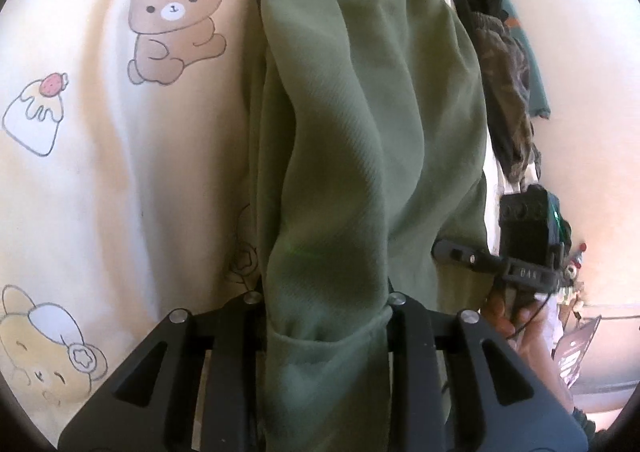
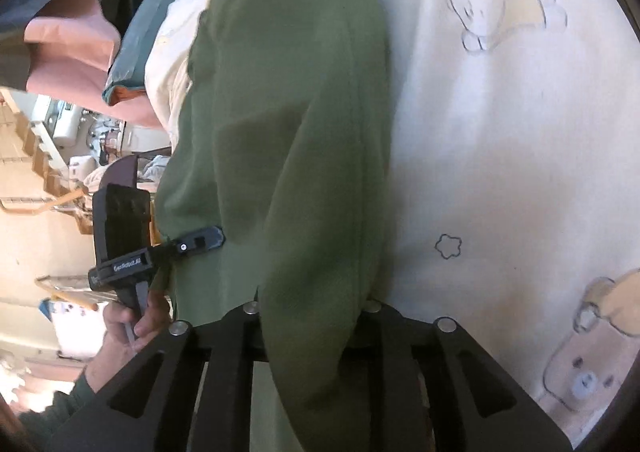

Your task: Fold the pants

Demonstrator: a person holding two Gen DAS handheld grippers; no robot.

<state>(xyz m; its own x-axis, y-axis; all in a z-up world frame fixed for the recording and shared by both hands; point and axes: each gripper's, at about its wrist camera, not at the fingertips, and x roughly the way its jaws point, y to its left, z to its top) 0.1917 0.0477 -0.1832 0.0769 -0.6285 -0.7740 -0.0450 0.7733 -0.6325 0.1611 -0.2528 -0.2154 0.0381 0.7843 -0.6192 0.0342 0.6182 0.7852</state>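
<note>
- Pants [image 1: 360,132] lie lengthwise on the bed sheet [image 1: 100,172] (bear print), waistband at the far end.
- Left tongs [image 1: 326,304] narrow, clamped on a bunched fold at the pants' near end; cloth runs straight out between the jaws.
- Right tongs [image 2: 312,312] likewise narrow and pinching green cloth at the near end.
- Each view shows the other tongs gripping the pants' side edge.
- Judgement: two near-end grips, side by side, let the end be lifted evenly toward the waistband for a fold.
- Other clothes [image 1: 508,92] sit piled beside the pants.
</note>
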